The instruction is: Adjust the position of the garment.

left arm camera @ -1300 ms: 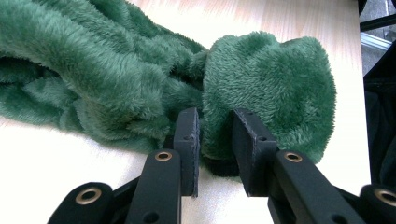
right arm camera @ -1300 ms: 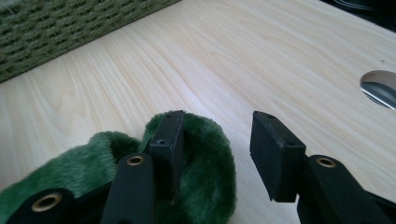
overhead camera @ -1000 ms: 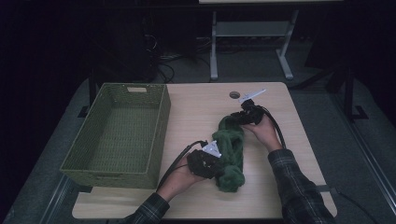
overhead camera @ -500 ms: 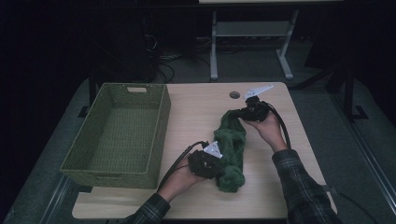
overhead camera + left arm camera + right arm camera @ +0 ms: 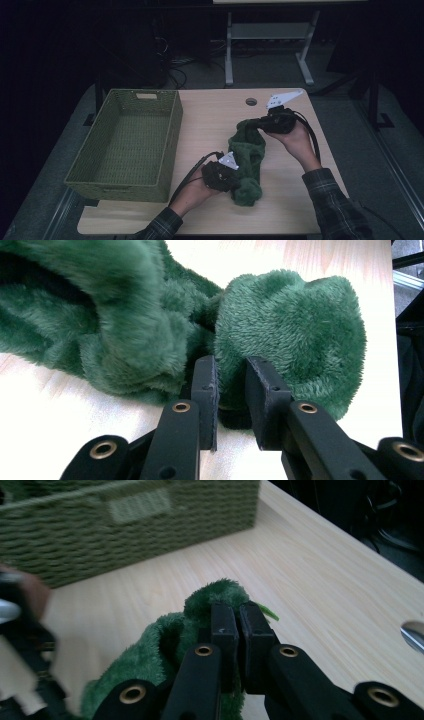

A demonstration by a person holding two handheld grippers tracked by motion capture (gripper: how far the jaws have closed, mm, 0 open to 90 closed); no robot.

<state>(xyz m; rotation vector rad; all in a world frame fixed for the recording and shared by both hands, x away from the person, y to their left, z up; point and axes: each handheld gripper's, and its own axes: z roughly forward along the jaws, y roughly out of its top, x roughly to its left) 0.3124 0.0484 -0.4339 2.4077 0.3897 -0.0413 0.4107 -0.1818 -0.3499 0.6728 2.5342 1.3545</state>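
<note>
Both grippers are clamped on the green fleece cloth [image 5: 247, 155], which lies crumpled on the table [image 5: 210, 115] to the right of the woven basket [image 5: 125, 145]. Its near end is pinched by the left gripper [image 5: 231, 385], whose jaws are drawn narrow around a thick fold of pile; the grip seems meant to anchor that end against the tabletop. Its far end is nipped by the right gripper [image 5: 235, 630], whose jaws have just been closing and are now pressed nearly together on a thin edge of the fabric, lifted clear of the wood. Held at opposite ends like this, the cloth is judged to be set up for stretching or folding, one end being fixed while the other is raised. The basket, just left of the cloth, is seen with nothing inside, and is probably where the cloth is to be laid.
</note>
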